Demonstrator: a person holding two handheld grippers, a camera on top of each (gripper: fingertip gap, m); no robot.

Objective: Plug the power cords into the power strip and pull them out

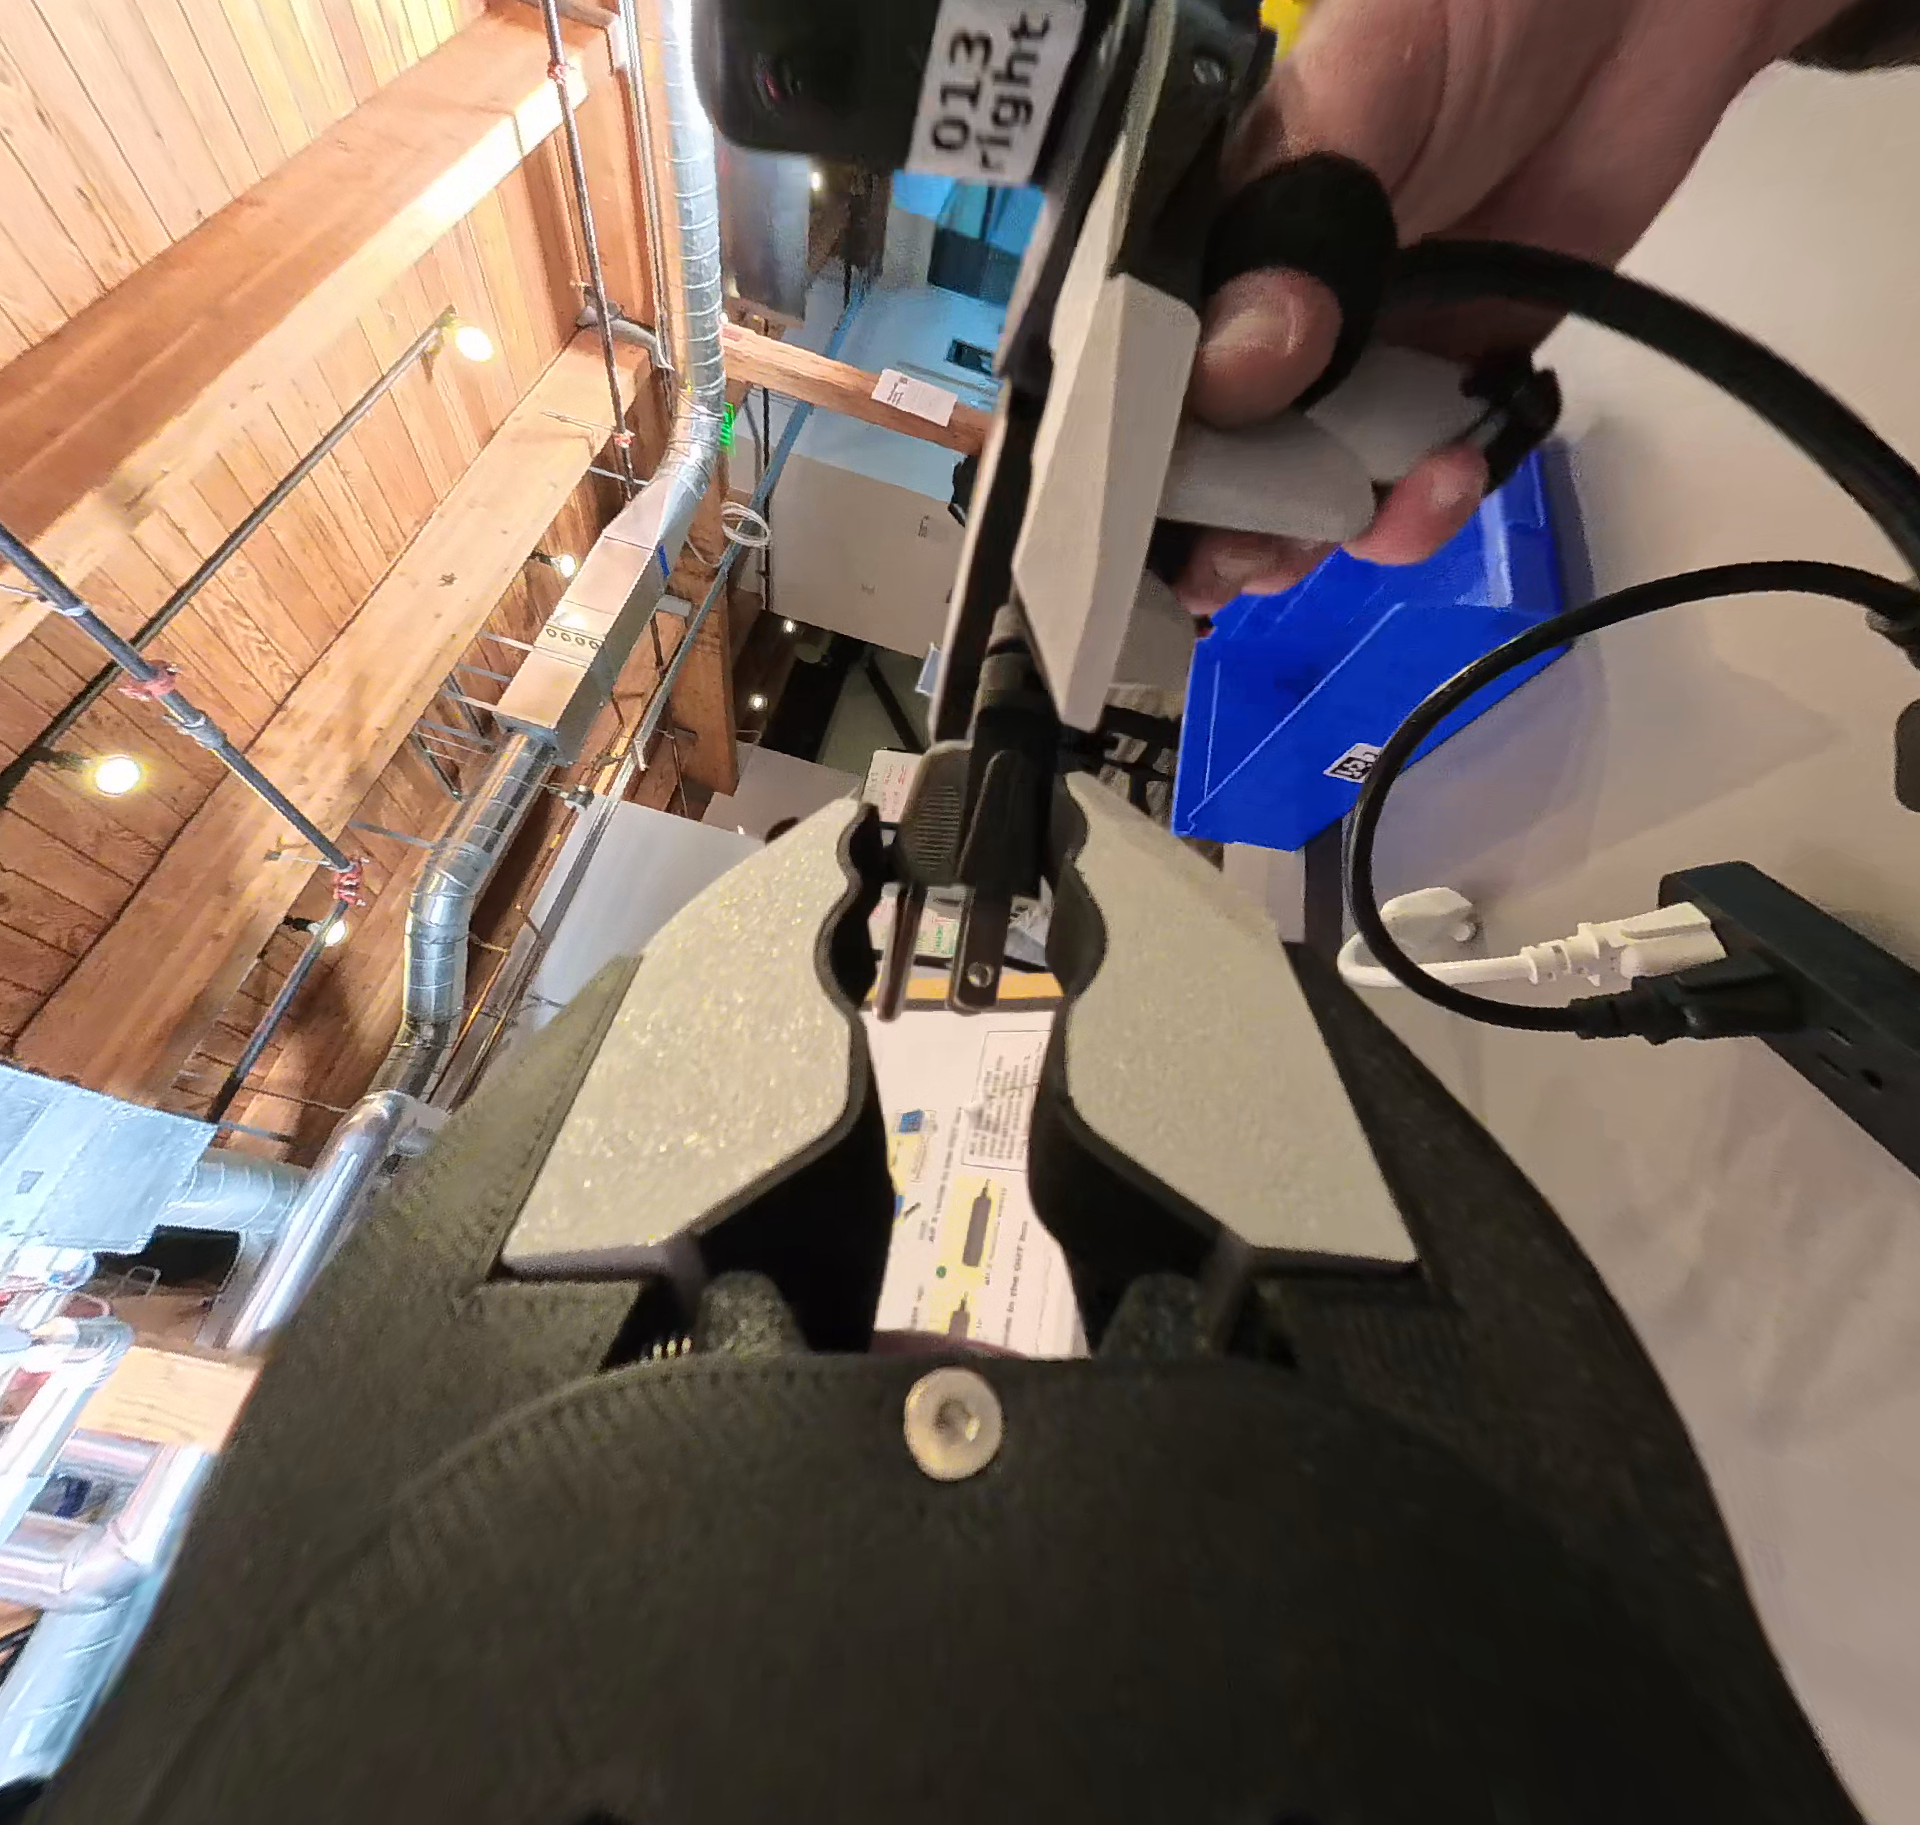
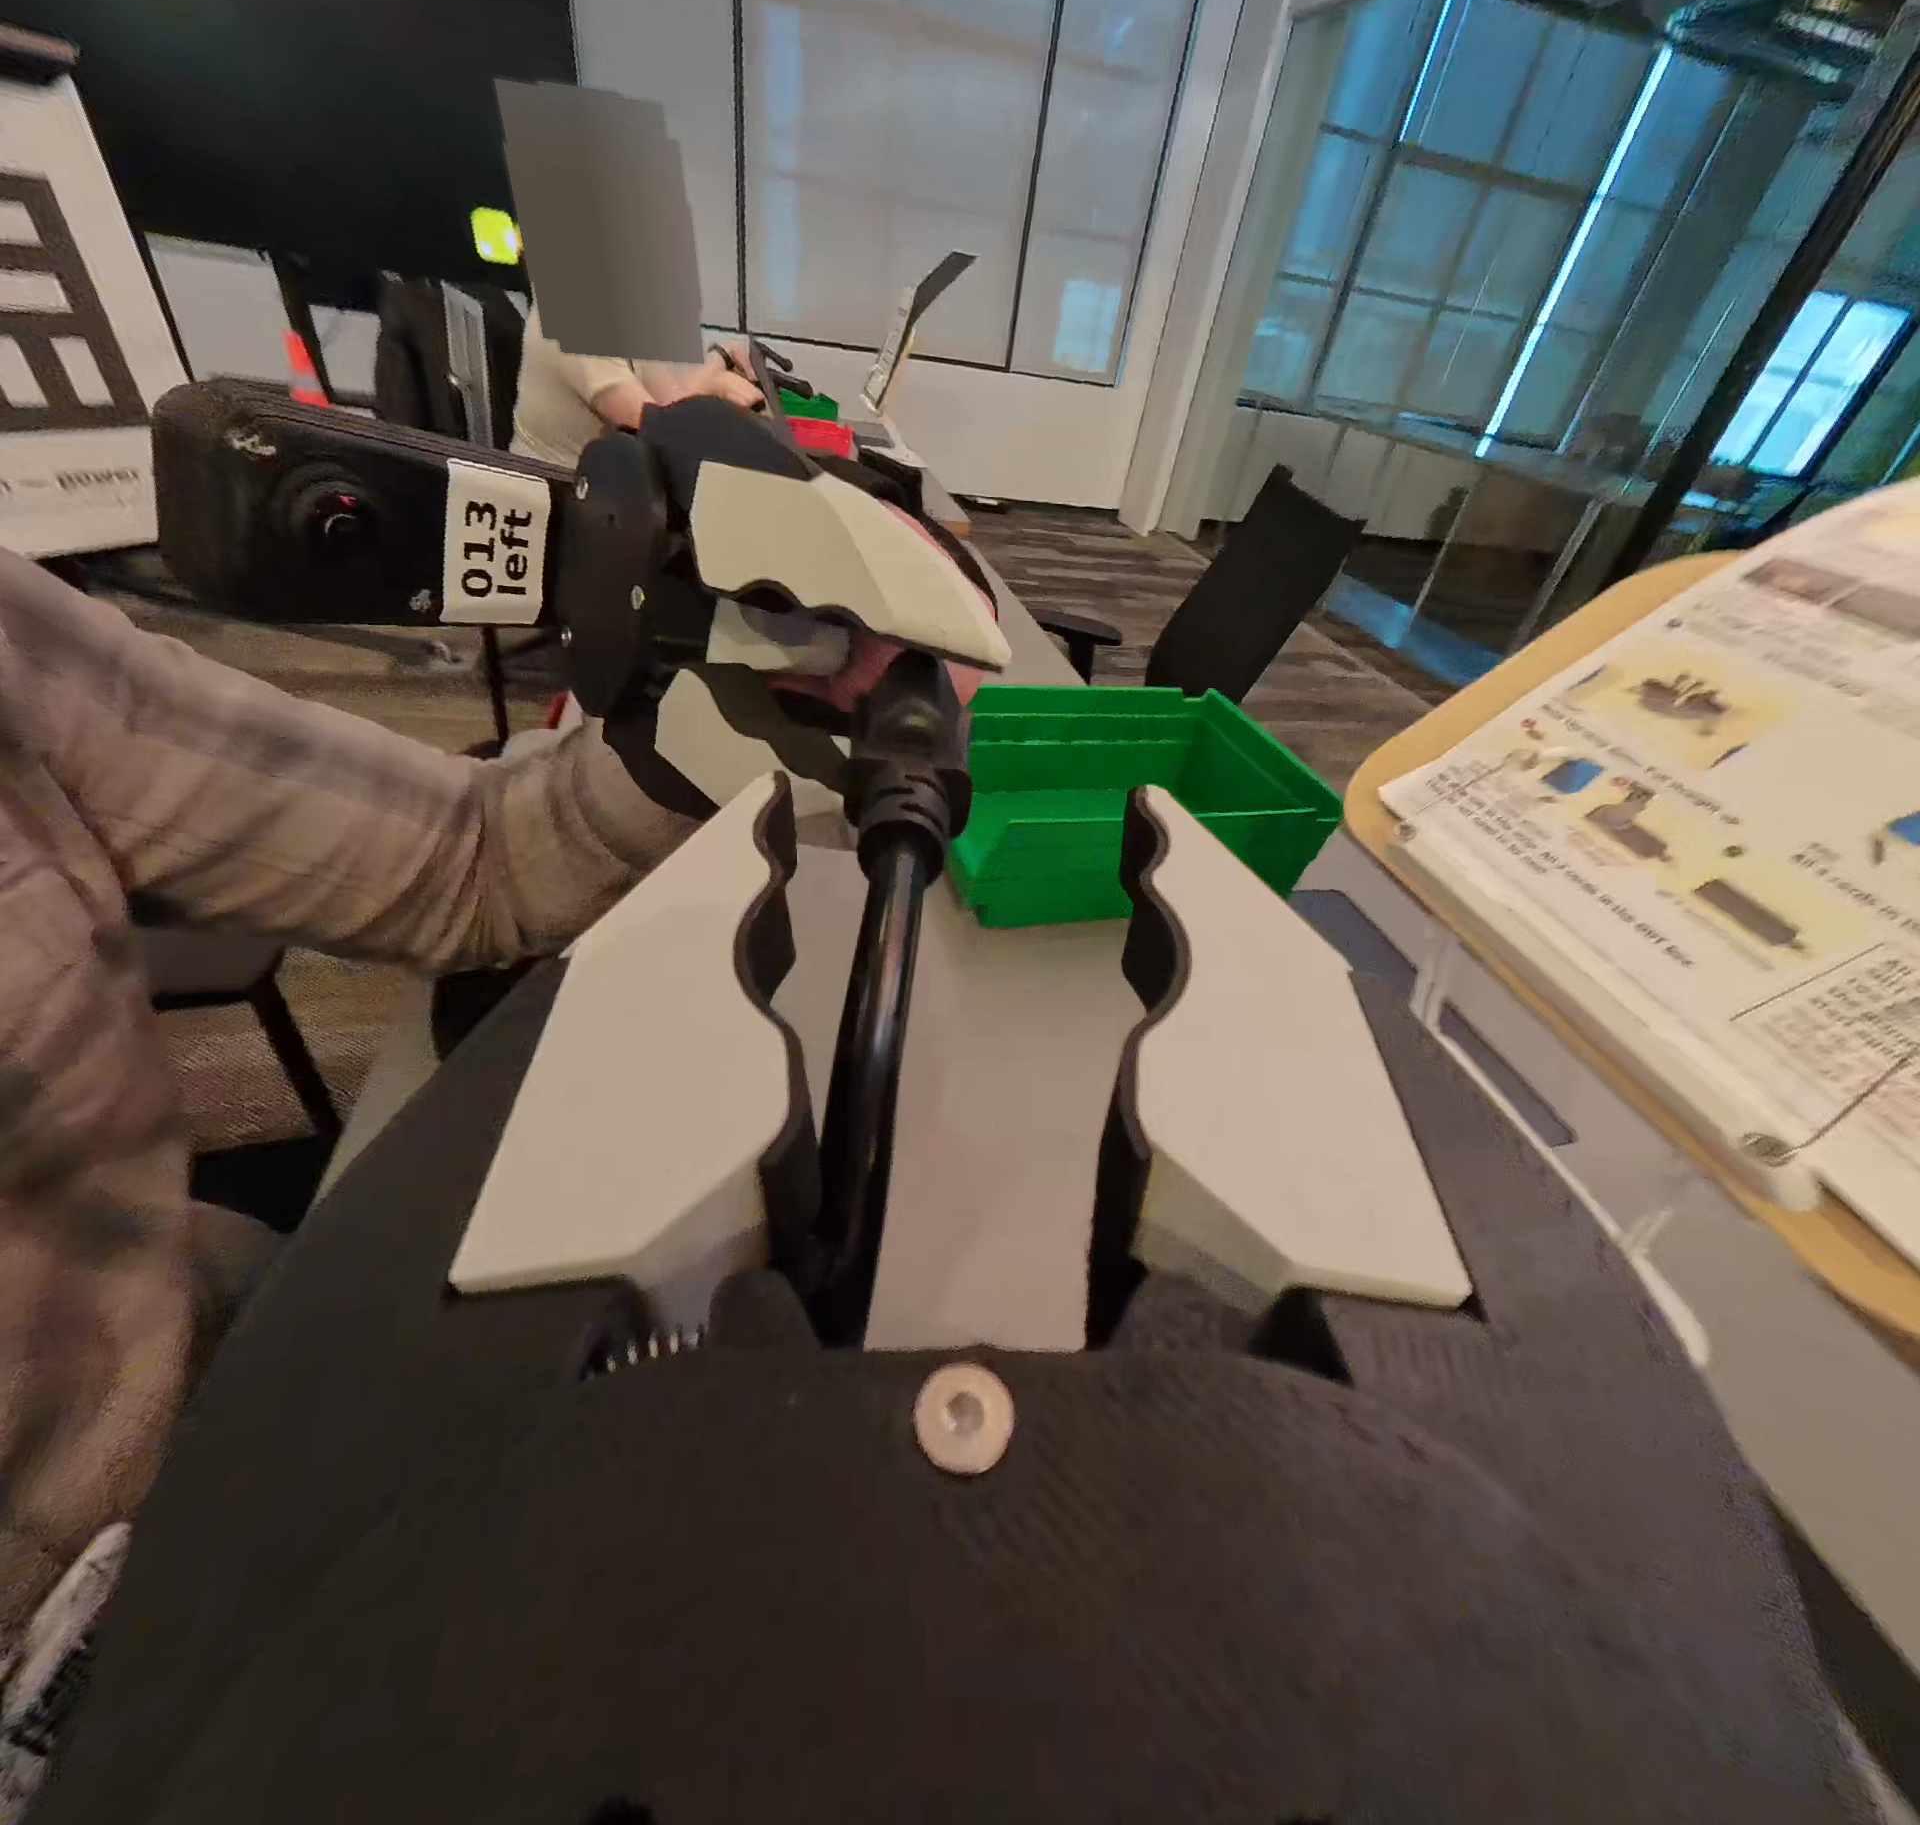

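Left gripper [image 1: 961, 928] clamped on a black plug [image 1: 961, 825] right at the fingertips; the metal prongs [image 1: 977, 944] stick out into the gap between the two fingers. Left wrist view is rolled sideways, so the table [image 1: 1621, 1308] runs down the right edge of that frame.

Right gripper [image 2: 961, 825] jaws apart, nothing pinched. The plug's black cord [image 2: 878, 1006] runs loose down the gap between its fingers, closer to the left one. In the left wrist view this gripper sits just above the plug, held in a hand [image 1: 1507, 113].

Power strip [image 1: 1808, 996]: black, flat on the table, well off to the side of the plug. Two cords are already plugged into it, one white [image 1: 1558, 954] and one black [image 1: 1662, 1012], side by side. The black one loops away from the strip.

Blue bin [image 1: 1382, 674] beyond the strip on the same table. Green bin [image 2: 1132, 799] directly behind the plug in the right wrist view. Instruction sheet [image 2: 1704, 840] on a board beside the green bin.
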